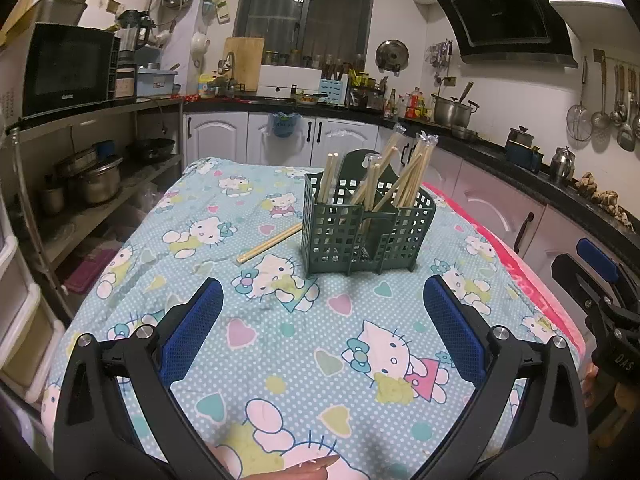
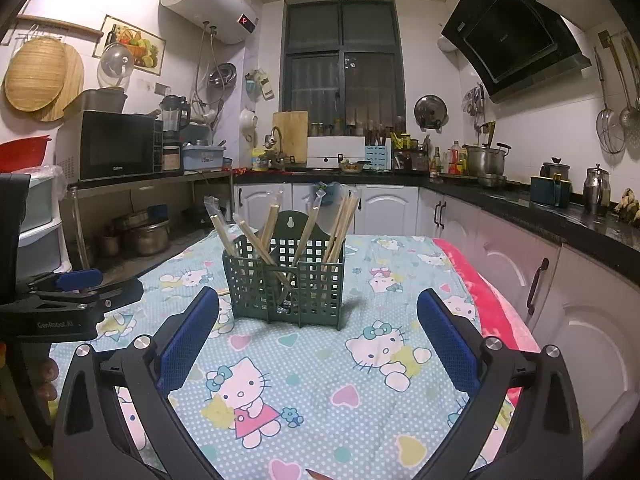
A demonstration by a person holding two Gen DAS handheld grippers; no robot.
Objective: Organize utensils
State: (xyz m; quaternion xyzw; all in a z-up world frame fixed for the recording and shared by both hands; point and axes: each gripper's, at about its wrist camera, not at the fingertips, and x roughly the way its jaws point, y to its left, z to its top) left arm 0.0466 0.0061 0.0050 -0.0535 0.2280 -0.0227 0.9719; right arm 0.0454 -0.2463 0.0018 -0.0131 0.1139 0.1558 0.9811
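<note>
With both your left gripper [image 1: 323, 326] and right gripper [image 2: 318, 338] spread wide and empty, one loose chopstick pair [image 1: 269, 243] lies ahead-left of the left one beside the green holder [image 1: 362, 228]—fetch it next.

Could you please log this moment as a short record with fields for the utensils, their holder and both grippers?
holder: green lattice caddy, upright on the cartoon-print tablecloth
stowed utensils: wooden chopsticks standing tilted in the caddy, some with clear wrapping at their tips
loose utensil: chopstick pair lying flat on the cloth, left of the caddy in the left wrist view
left gripper: fingers spread, nothing between them, short of the caddy
right gripper: fingers spread, nothing between them, facing the caddy
remaining: loose pair not yet in the caddy
</note>
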